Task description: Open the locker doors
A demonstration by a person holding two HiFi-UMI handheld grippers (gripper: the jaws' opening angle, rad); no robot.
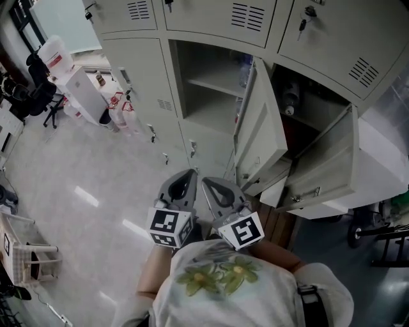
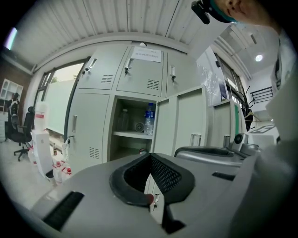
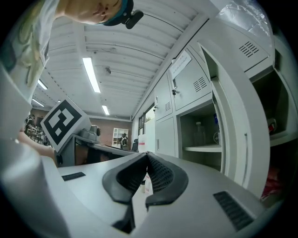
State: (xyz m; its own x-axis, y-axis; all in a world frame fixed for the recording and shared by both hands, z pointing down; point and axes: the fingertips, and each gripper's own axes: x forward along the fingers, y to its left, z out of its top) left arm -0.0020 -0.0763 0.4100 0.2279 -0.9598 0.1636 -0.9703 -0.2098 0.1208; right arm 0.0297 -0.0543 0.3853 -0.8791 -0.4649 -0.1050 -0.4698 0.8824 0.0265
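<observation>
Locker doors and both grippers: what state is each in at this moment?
Middle locker door, swung open.
Right locker door, swung open.
Left locker door, closed.
Top-row doors, closed.
Water bottle, upright on the shelf.
Left gripper, shut, empty.
Right gripper, shut, empty.

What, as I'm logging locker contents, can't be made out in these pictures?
- Head view: dark right-hand open locker compartment, contents shadowed, partly behind its grey metal door.
- Left gripper view: white paper label, print too small.
- Left gripper view: area under grey shelf, mostly blocked by left gripper.
</observation>
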